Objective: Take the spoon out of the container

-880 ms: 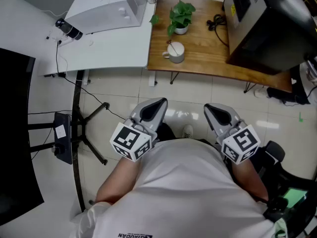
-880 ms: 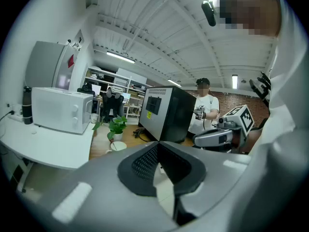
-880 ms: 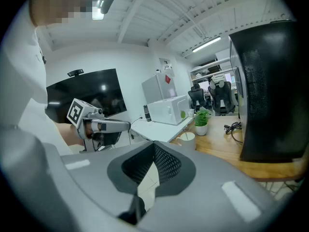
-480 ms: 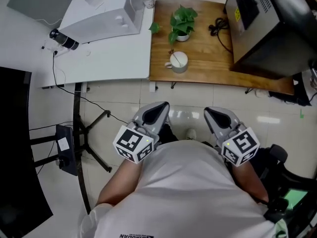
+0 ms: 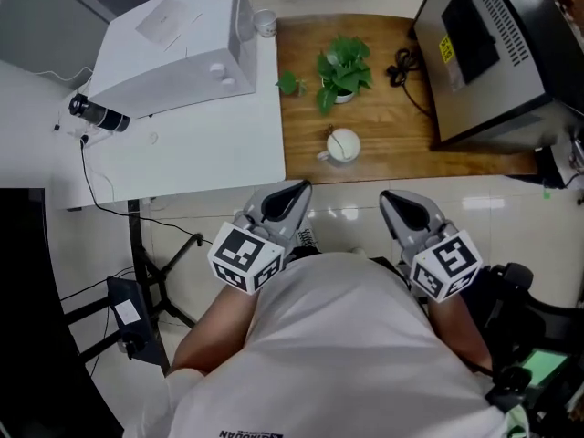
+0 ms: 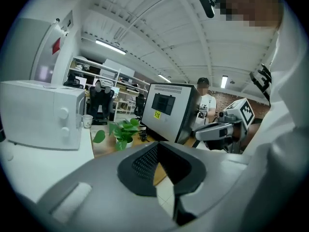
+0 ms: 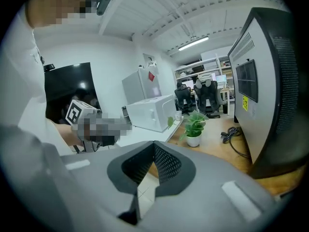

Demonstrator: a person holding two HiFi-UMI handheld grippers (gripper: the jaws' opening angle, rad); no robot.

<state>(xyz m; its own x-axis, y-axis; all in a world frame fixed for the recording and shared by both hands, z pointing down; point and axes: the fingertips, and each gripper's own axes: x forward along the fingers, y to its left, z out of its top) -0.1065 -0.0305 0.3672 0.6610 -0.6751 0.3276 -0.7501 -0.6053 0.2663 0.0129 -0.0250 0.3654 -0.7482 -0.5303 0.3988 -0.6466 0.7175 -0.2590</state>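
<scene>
Both tongs, left tongs [image 5: 294,190] and right tongs [image 5: 391,199], are closed tip to tip and empty, held side by side over the tiled floor close to the person's body. White cup [image 5: 344,145] stands near the front edge of the wooden desk [image 5: 392,108], just before a potted plant [image 5: 342,69]. Spoon [image 5: 338,140] lies inside the cup, faintly visible and well apart from both tongs.

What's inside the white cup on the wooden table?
A thin spoon sticks up from the white cup; its bowl end is hidden inside. Whether anything else is in there is too small to tell.
</scene>
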